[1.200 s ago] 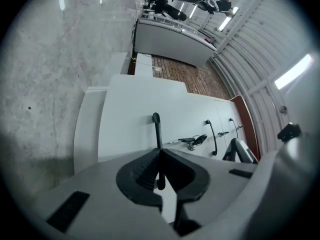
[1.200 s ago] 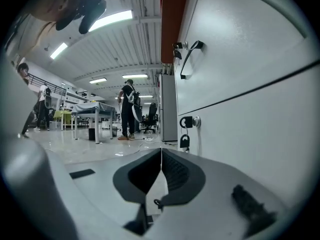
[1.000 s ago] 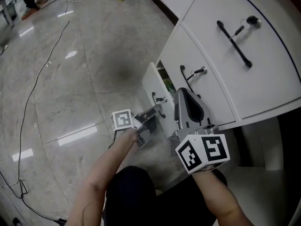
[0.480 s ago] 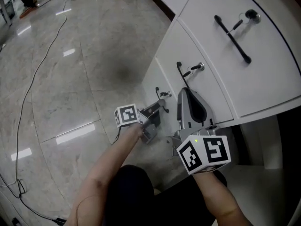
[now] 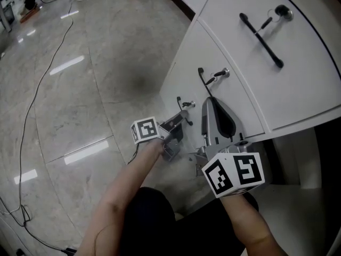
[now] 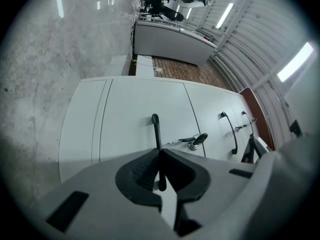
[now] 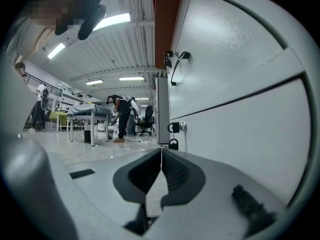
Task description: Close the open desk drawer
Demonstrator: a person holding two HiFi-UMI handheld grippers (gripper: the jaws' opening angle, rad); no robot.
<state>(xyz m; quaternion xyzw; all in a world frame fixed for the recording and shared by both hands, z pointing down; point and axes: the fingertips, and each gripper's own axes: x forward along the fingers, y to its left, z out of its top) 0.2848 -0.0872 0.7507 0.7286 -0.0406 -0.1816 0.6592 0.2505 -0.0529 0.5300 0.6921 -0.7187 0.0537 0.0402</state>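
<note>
The white bottom drawer (image 5: 169, 88) (image 6: 131, 115) lies flush with the other drawer fronts, with no gap showing. My left gripper (image 5: 185, 120) (image 6: 160, 158) is shut on its thin black handle (image 6: 156, 130), which runs down between the two pads. A key (image 6: 200, 139) sticks out of the lock beside the handle. My right gripper (image 5: 207, 101) (image 7: 161, 153) hovers just right of the left one, close to the middle drawer (image 5: 224, 97). It is shut, with nothing between its jaws.
Above are the middle drawer's handle (image 5: 202, 77) and the top drawer's long handle (image 5: 261, 33), each with a key. Cables (image 5: 33, 103) trail over the polished stone floor at left. Far off, a person (image 7: 122, 115) stands by a table (image 7: 88, 112).
The bottom drawer has slid in from partly open to flush with the desk. My left gripper went in with it, still holding the handle. The right gripper barely moved.
</note>
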